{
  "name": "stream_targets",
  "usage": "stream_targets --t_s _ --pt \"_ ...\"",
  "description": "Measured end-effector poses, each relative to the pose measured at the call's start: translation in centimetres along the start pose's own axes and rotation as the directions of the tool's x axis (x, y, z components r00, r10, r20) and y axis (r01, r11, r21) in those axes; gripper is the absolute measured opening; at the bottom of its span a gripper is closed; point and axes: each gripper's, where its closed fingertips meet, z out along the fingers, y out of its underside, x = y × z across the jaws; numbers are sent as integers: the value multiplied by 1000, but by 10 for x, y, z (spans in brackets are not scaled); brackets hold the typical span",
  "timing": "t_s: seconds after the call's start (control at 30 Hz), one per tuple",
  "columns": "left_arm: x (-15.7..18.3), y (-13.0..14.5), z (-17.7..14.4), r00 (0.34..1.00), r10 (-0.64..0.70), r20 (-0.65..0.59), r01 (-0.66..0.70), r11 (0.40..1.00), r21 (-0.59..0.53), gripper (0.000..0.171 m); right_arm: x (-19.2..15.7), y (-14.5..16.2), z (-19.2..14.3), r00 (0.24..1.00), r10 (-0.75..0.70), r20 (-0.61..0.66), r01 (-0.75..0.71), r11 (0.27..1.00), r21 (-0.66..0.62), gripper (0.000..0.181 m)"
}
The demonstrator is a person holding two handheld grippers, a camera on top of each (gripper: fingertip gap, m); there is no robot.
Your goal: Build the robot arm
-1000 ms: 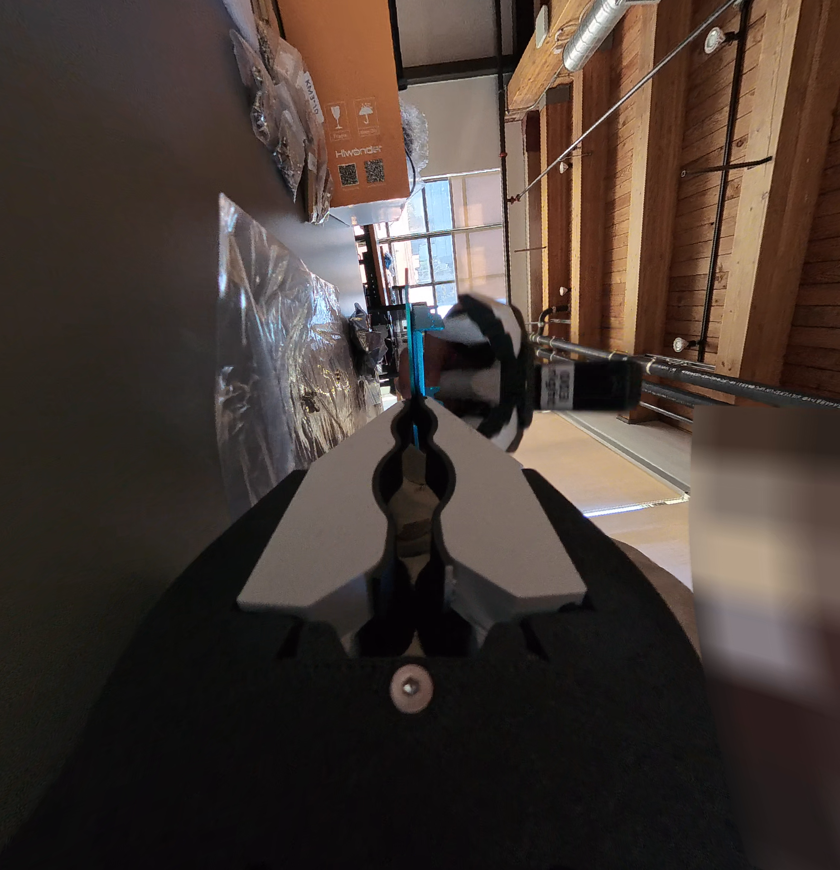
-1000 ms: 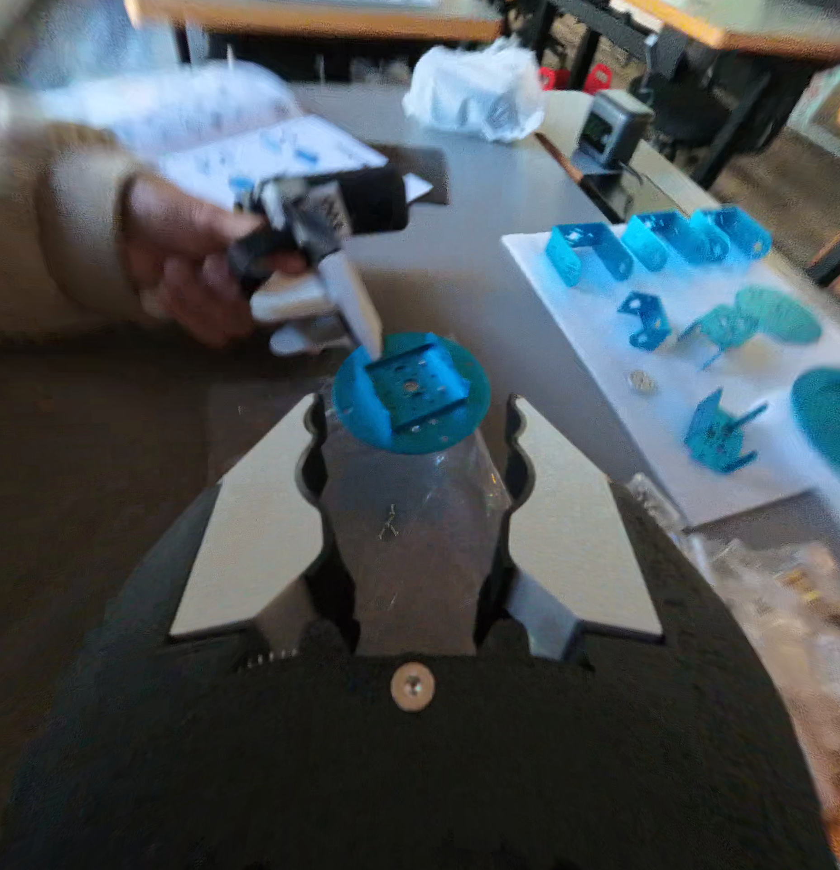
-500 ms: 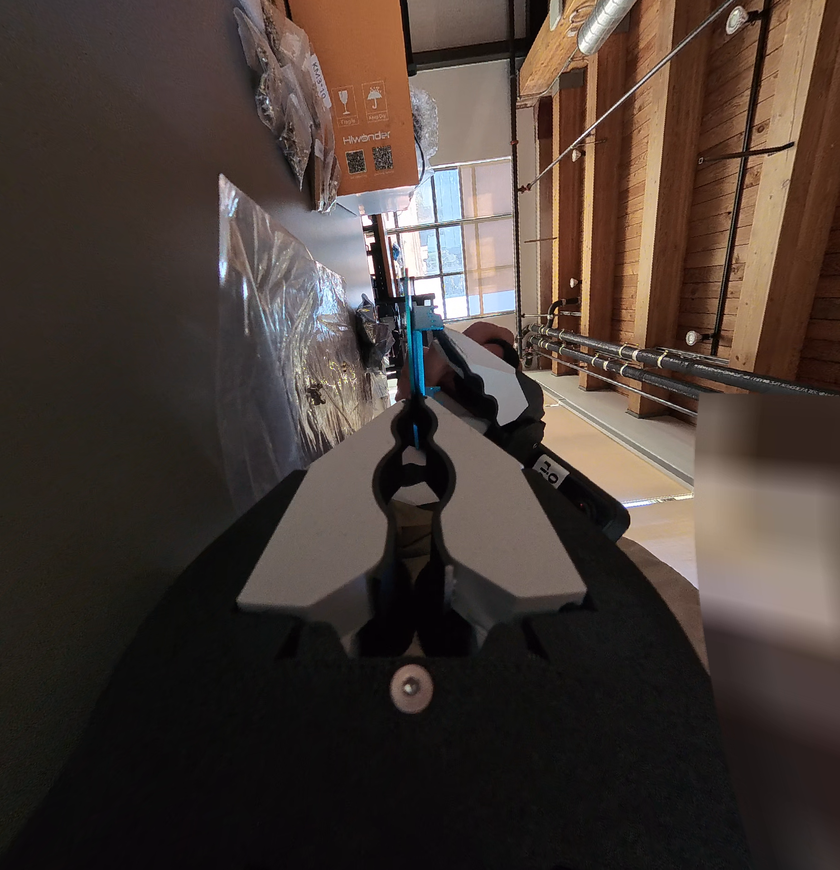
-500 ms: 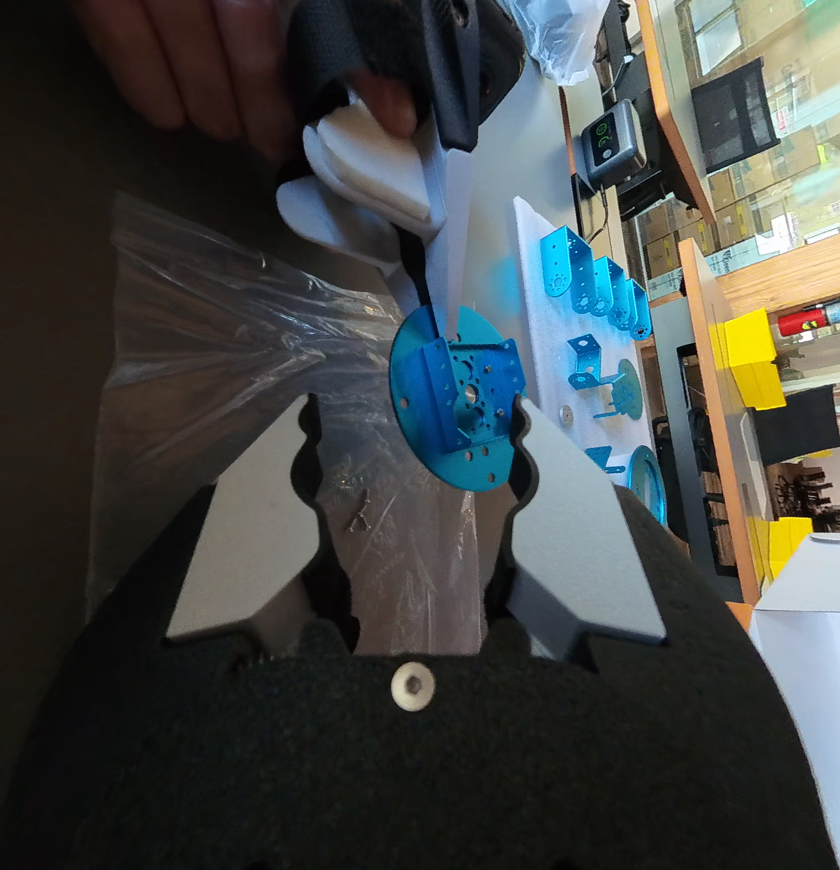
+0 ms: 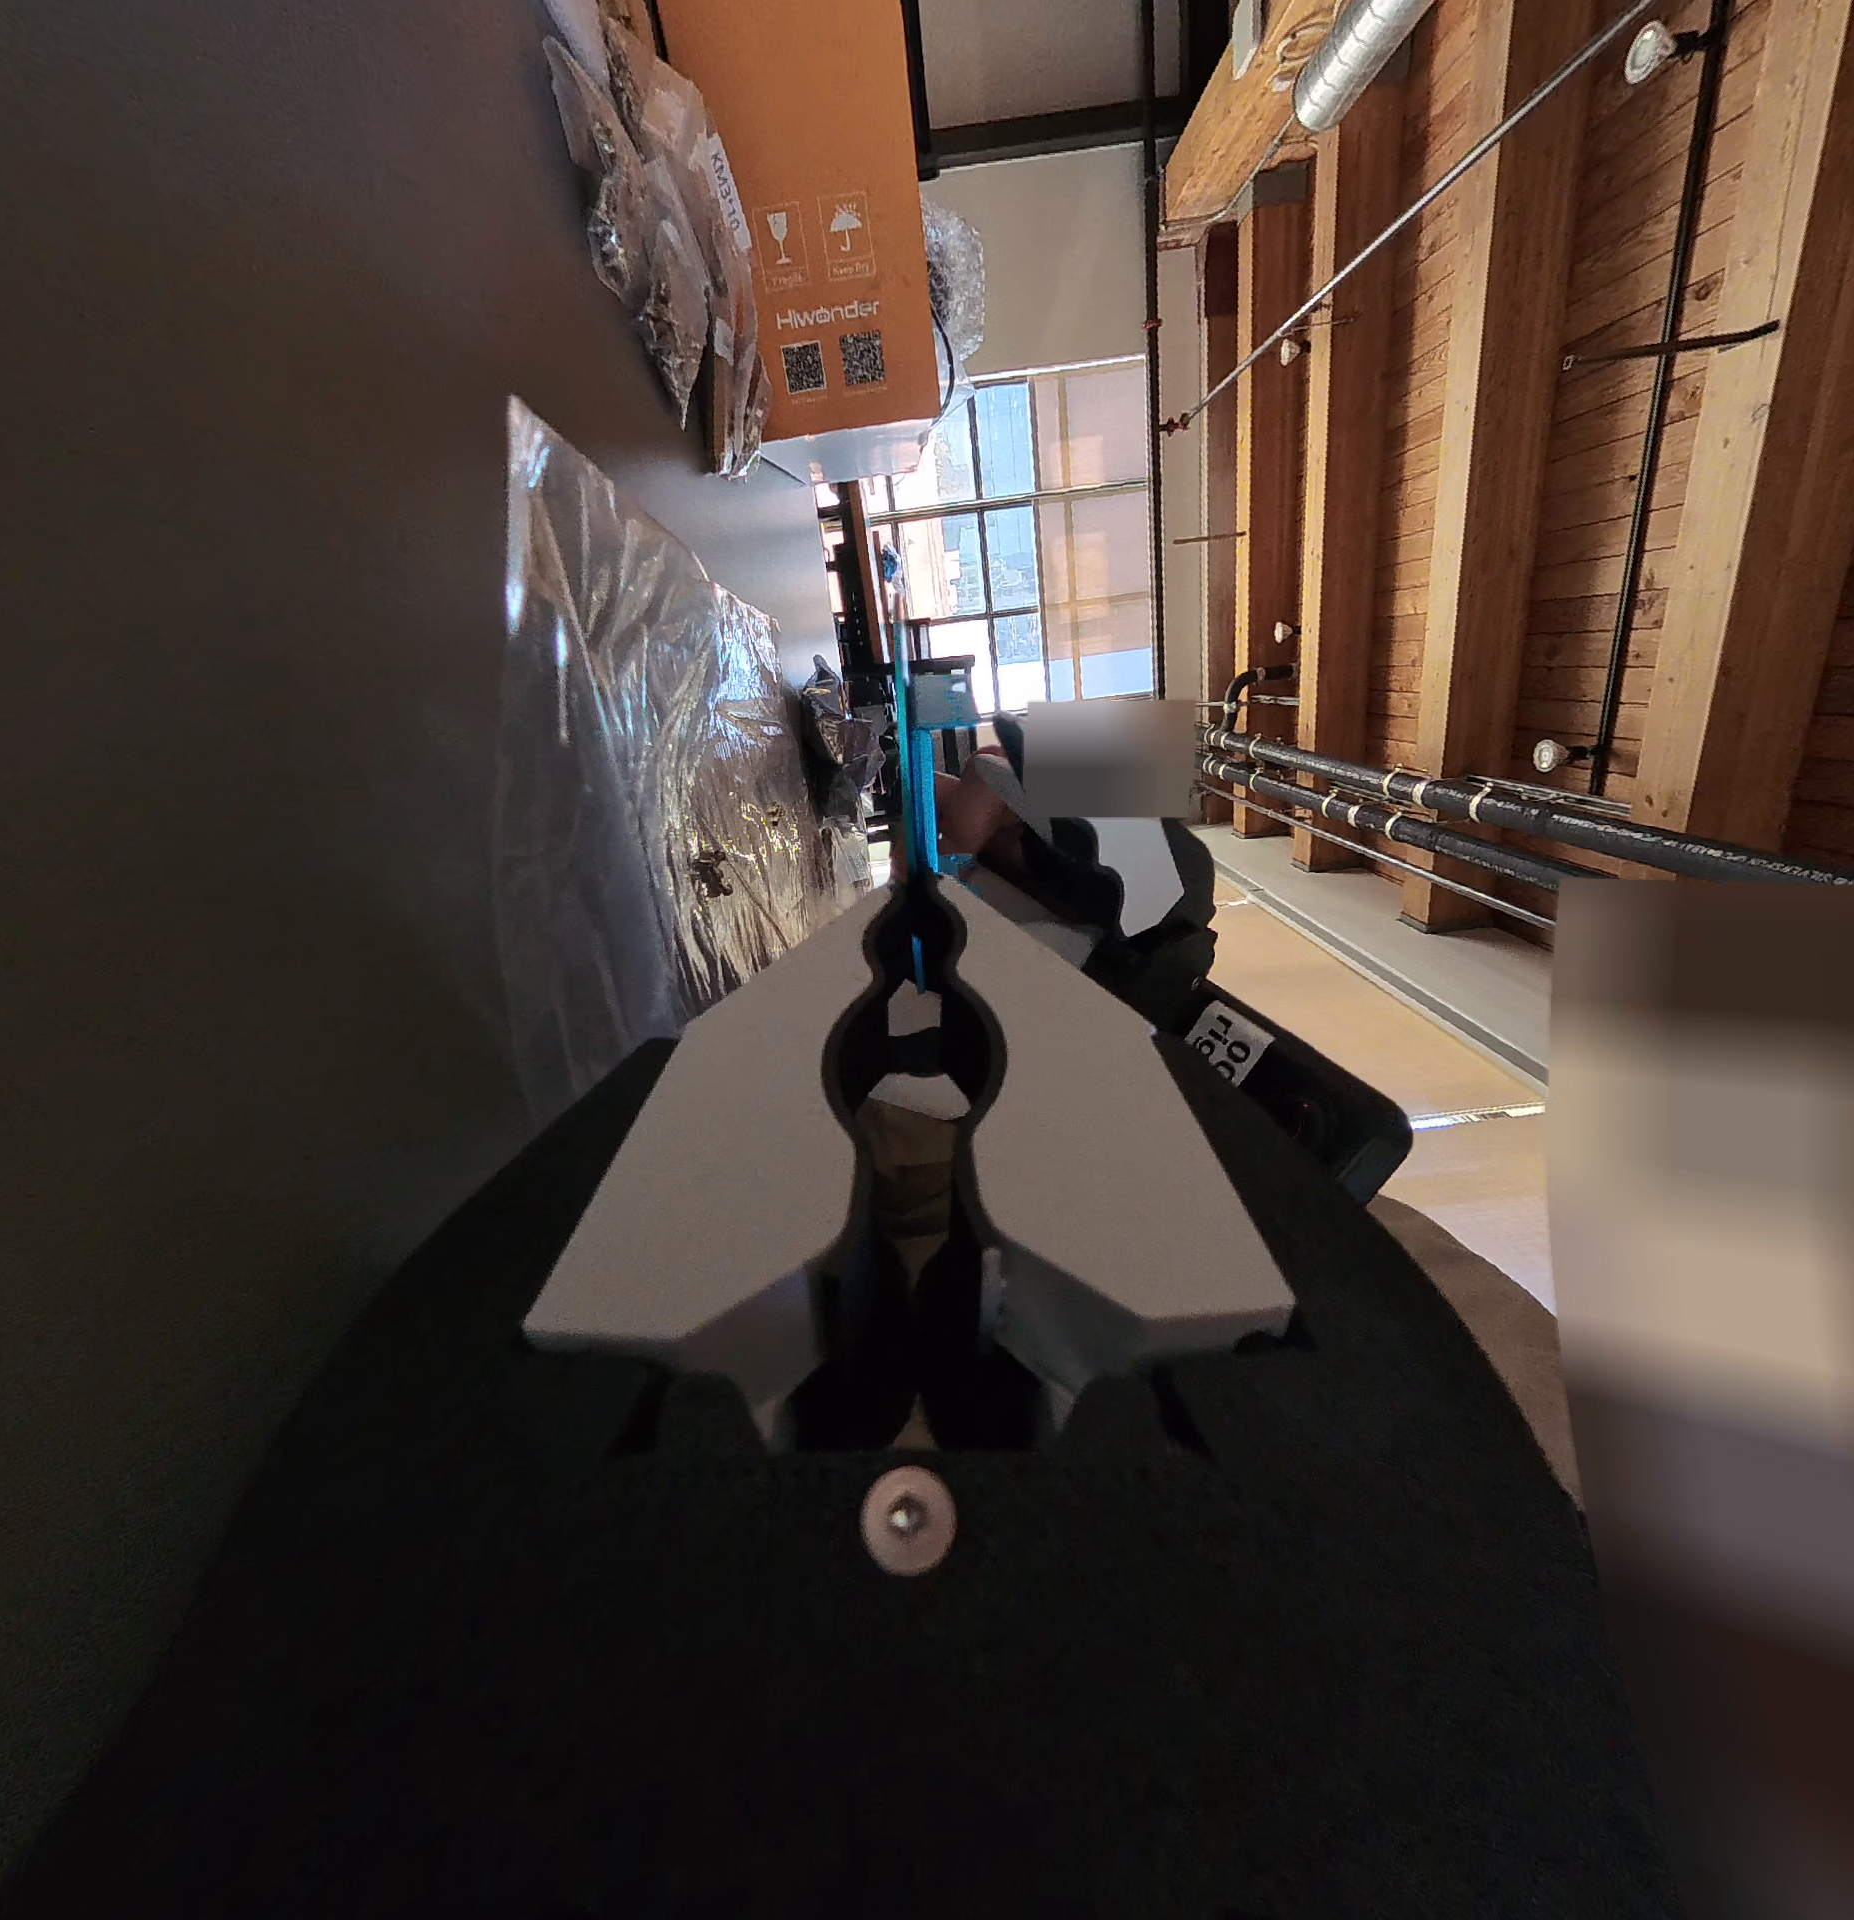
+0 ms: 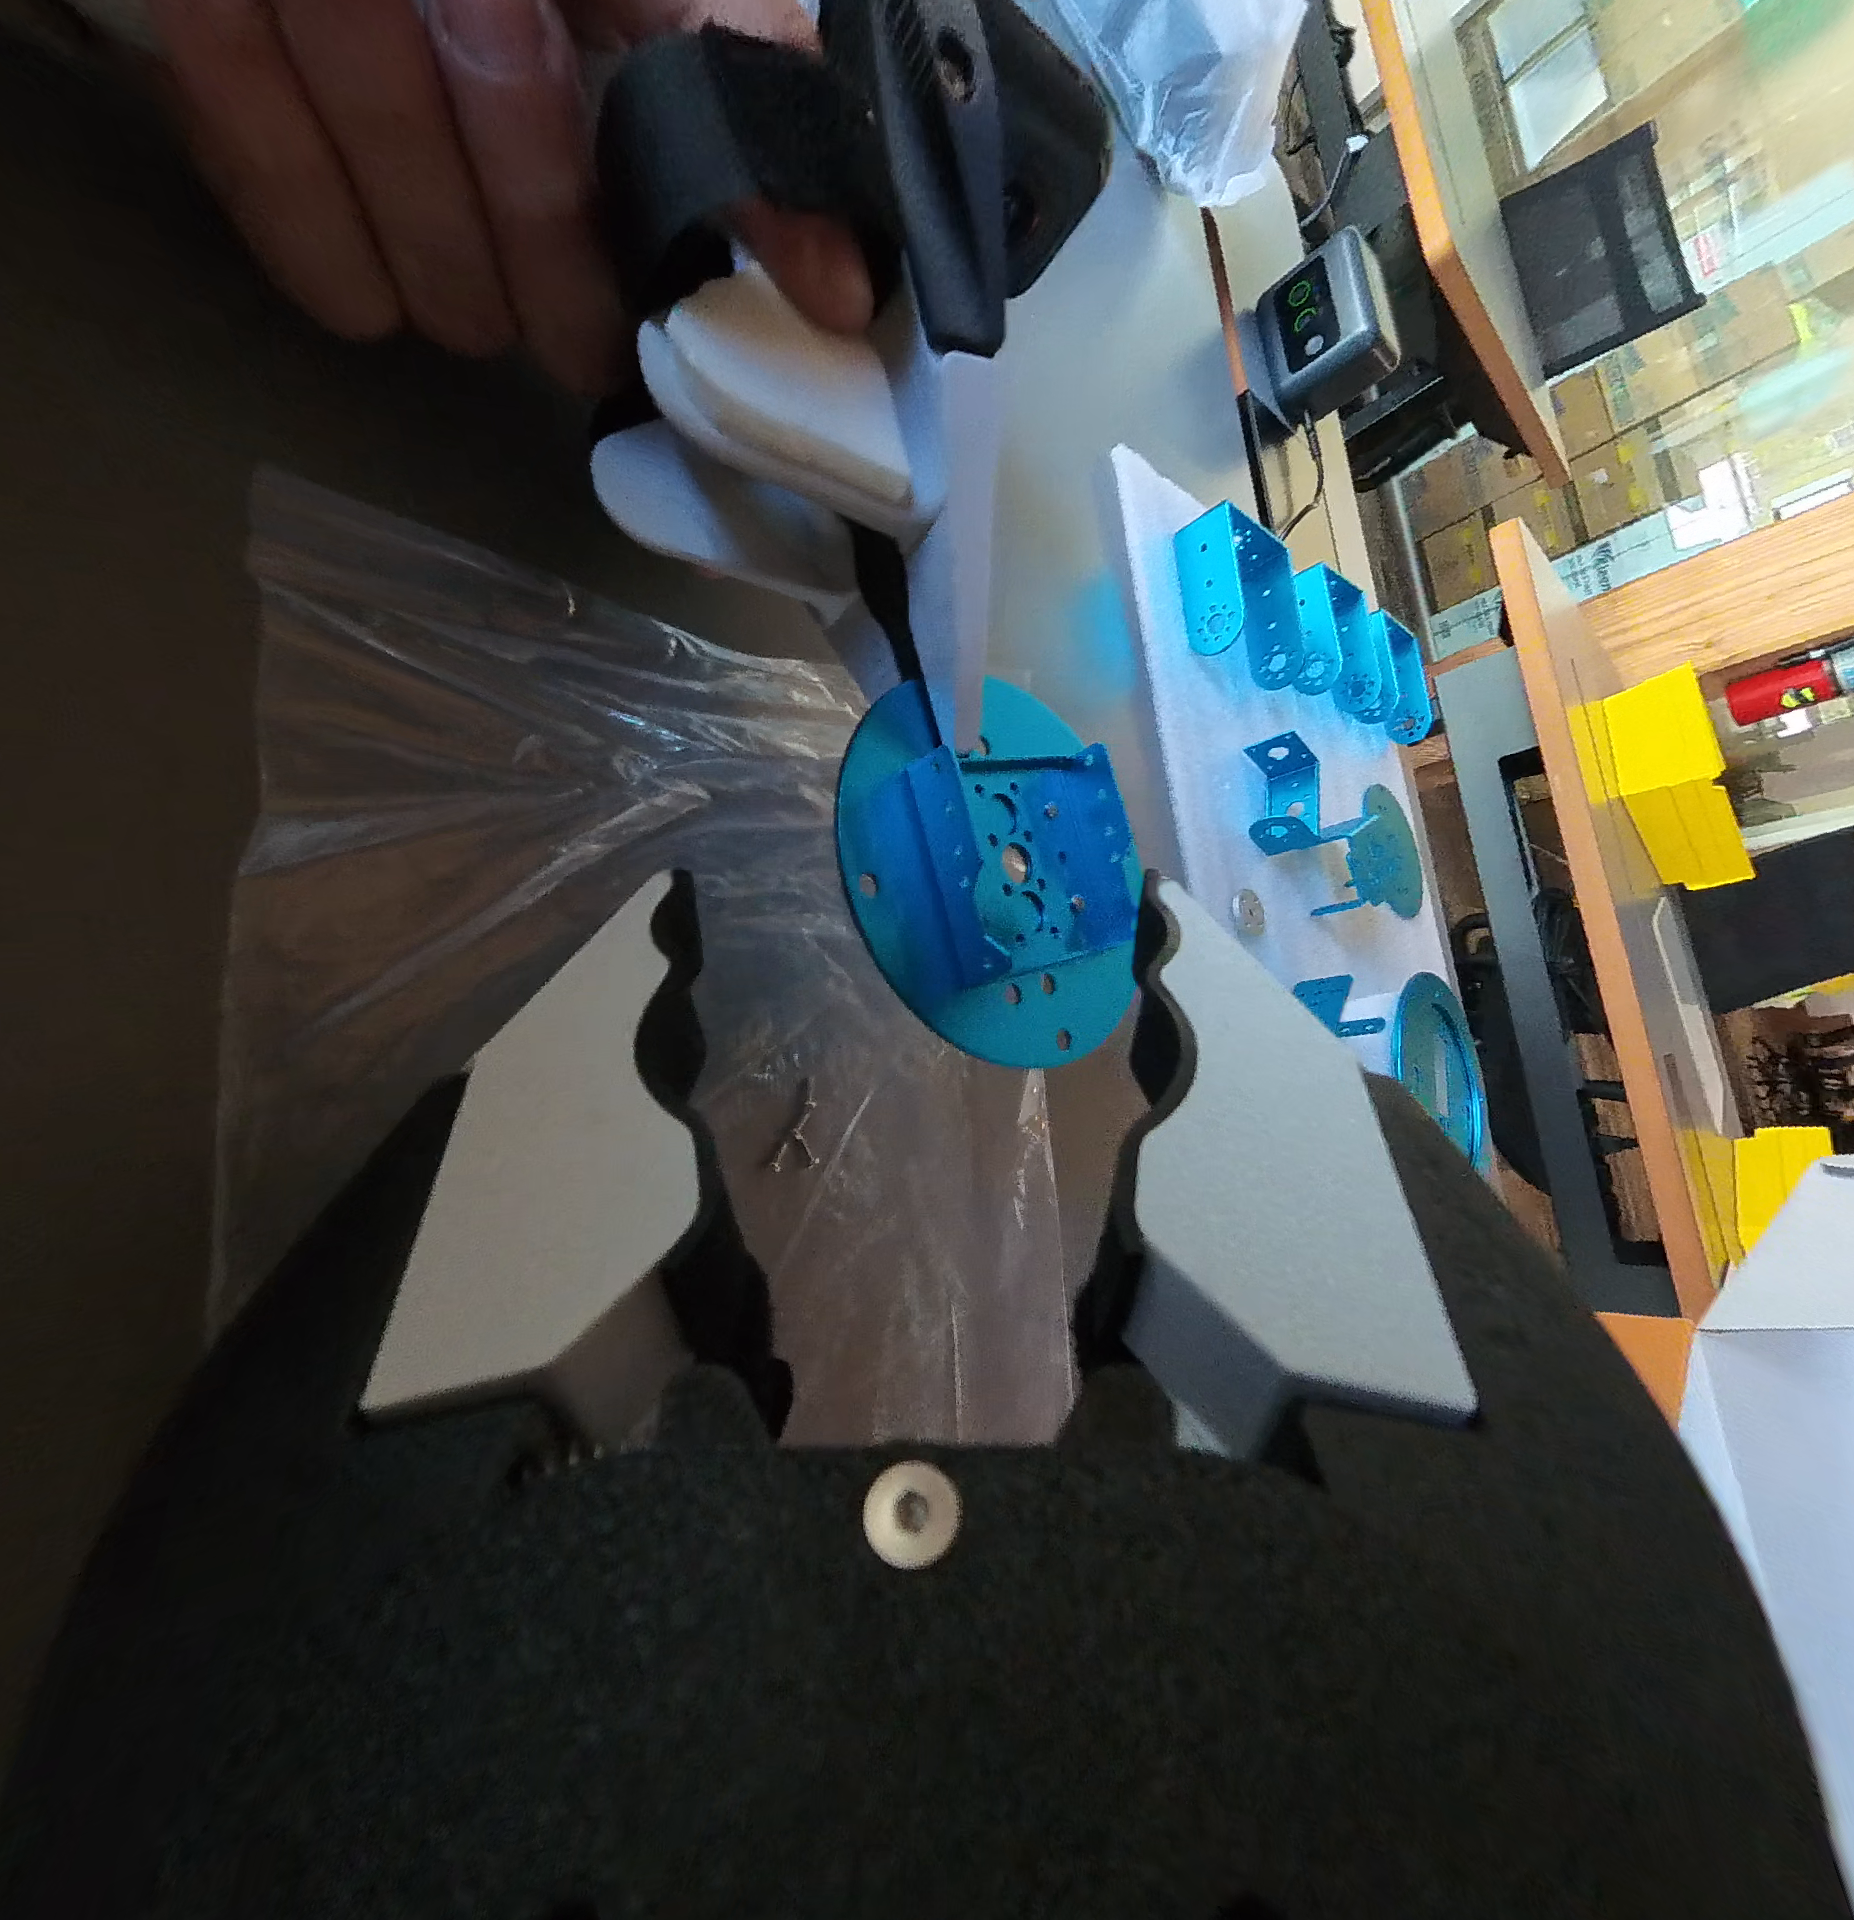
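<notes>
Disc (image 5: 918, 821) edge-on, upright, pinched in left gripper (image 5: 915, 894); right gripper (image 6: 918, 904) agape.

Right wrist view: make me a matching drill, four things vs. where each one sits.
Things:
1. blue disc
2. clear bag
3. blue brackets
4. yellow bins

Places:
A. flat on the grey table, loose screws on it
B. in a row on the white sheet
C. pinched at its edge by the left gripper
D. far right, by the wooden shelf

Pairs: 1-C, 2-A, 3-B, 4-D
</notes>
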Motion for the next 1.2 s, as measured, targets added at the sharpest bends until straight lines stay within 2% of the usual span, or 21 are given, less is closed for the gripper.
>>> stream_targets --t_s 0.3,0.57,0.7,0.83,0.93,1.0,1.03,1.1,1.13,1.2 --pt "1 1 1 1000 8 0 -8 1000 -6 0 -15 -10 10 998 -26 49 26 1000 7 86" --pt "0 3 2 1000 14 4 -14 1000 -16 0 -18 -7 15 998 -13 62 13 1000 0 86" --pt "1 2 1 1000 11 0 -11 1000 -12 0 -9 -19 4 999 12 43 -15 998 64 87" --pt "1 1 0 1000 5 2 -5 1000 -5 0 15 -16 -25 988 148 49 -153 979 137 89" --pt "0 3 0 1000 12 9 -11 1000 -13 0 41 7 -52 948 302 98 -316 930 186 84" --pt "-1 3 1 1000 18 18 -18 1000 -13 0 56 27 -69 893 423 152 -447 871 205 71" --pt "-1 3 1 1000 22 22 -22 1000 -14 0 62 33 -78 845 494 206 -533 814 233 62" --pt "2 2 0 999 27 17 -27 1000 -10 0 90 51 -92 722 659 211 -690 669 277 51" --pt "5 2 0 999 32 6 -32 999 -11 0 96 58 -97 696 686 213 -717 647 260 48" --pt "10 1 -1 999 51 -4 -51 999 -7 0 108 65 -105 696 697 173 -713 640 288 26"
